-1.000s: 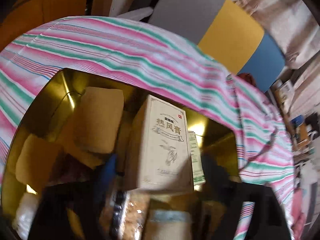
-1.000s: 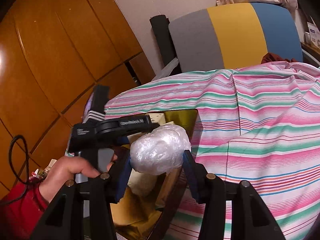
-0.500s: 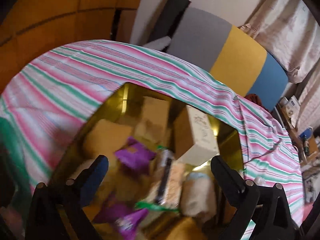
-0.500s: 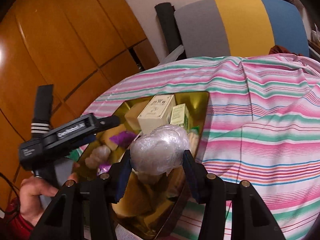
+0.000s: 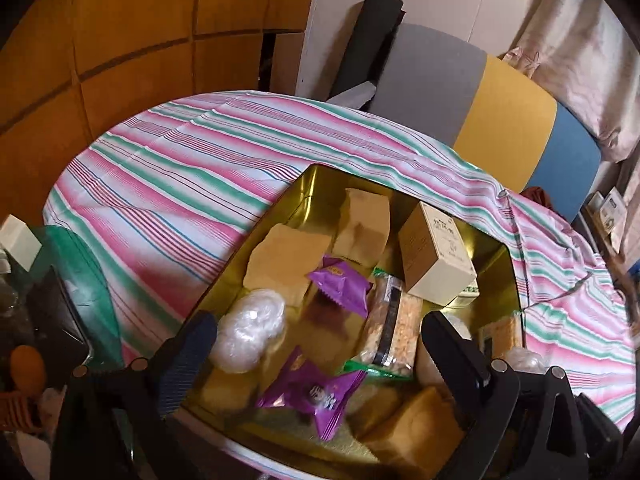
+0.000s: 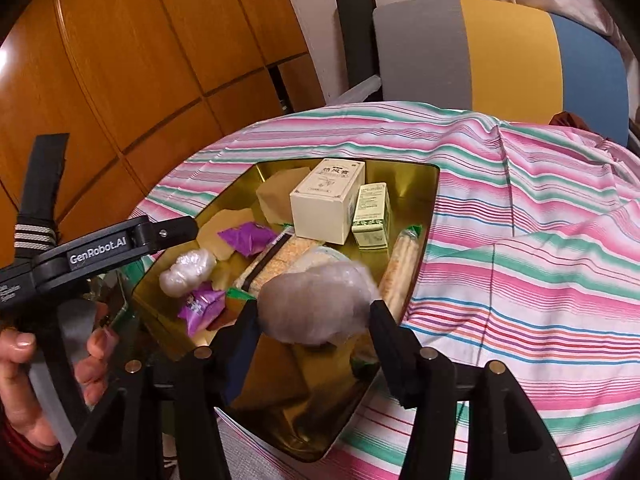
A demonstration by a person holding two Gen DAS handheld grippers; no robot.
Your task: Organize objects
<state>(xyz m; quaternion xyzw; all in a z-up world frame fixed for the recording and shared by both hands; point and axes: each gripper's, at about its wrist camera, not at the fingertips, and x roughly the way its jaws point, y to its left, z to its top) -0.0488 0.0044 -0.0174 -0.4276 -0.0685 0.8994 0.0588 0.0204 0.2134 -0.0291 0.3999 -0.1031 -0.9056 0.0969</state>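
Note:
A gold tin on the striped tablecloth holds snack packets and boxes. In it lie a cream box, a small green box, purple packets, tan packets and a clear plastic ball. My right gripper is shut on another crumpled clear plastic ball over the tin's near part. My left gripper is open and empty over the tin's near edge; it also shows in the right wrist view.
The striped tablecloth covers a round table. A grey, yellow and blue chair back stands behind it. Wooden panels are at the left. Clutter and a green dish lie at the table's left edge.
My left gripper let go of the cream box and drew back from the tin, now open. My right gripper carried the plastic ball lower over the tin.

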